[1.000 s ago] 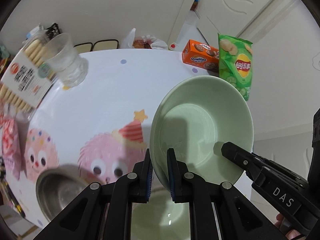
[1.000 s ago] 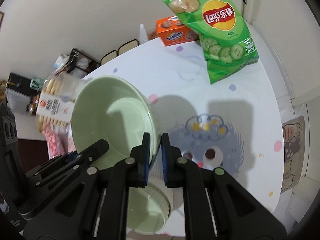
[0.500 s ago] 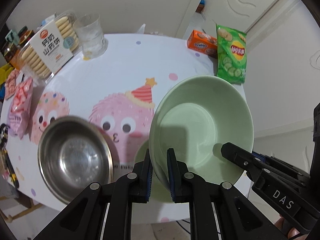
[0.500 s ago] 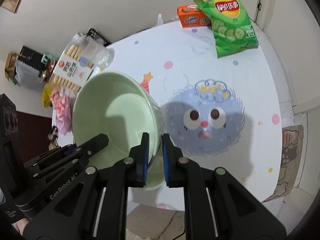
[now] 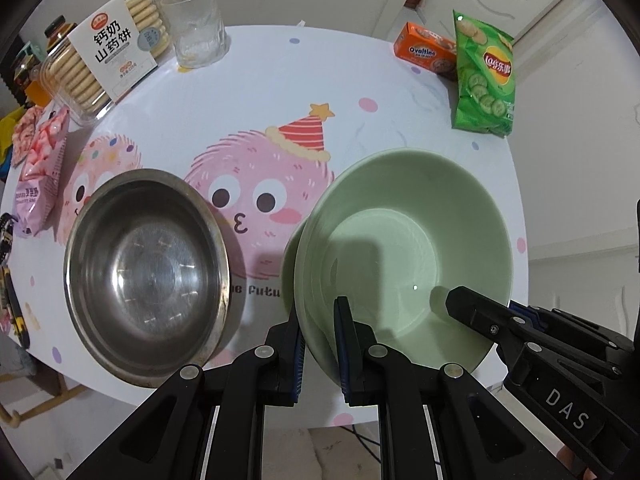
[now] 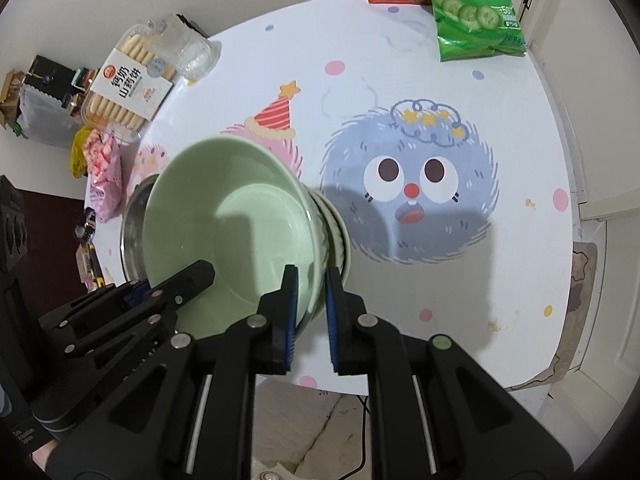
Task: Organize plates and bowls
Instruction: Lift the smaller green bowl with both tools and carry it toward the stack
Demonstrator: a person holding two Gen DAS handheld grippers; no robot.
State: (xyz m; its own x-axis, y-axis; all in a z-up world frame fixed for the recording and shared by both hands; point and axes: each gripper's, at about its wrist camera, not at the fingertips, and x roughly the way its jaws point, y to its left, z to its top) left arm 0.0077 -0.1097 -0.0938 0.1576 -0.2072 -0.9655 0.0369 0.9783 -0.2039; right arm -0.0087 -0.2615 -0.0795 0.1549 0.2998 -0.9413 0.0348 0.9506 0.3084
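A pale green bowl (image 5: pixel 400 240) (image 6: pixel 248 220) hangs tilted over the near edge of the round table. My left gripper (image 5: pixel 320 320) is shut on its left rim, one finger inside and one outside. My right gripper (image 6: pixel 311 280) is shut on the opposite rim; one of its fingers (image 5: pixel 460 300) lies inside the bowl in the left wrist view. Directly under the held bowl sits a second green bowl (image 6: pixel 338 240) (image 5: pixel 290 248), mostly hidden. Whether the two touch I cannot tell. A steel bowl (image 5: pixel 148 276) (image 6: pixel 130 220) stands on the table just left of them.
The cartoon-print tablecloth (image 5: pixel 280 92) (image 6: pixel 400 92) covers the table. A biscuit tray (image 5: pixel 100 60), a glass (image 5: pixel 196 32) and pink snack packs (image 5: pixel 40 168) sit at the far left. An orange Ovaltine box (image 5: pixel 424 52) and a green crisp bag (image 5: pixel 484 80) lie at the far right.
Both grippers have carried the green bowl back toward the near table edge and slightly down. The steel bowl and the second green bowl have come into view beneath.
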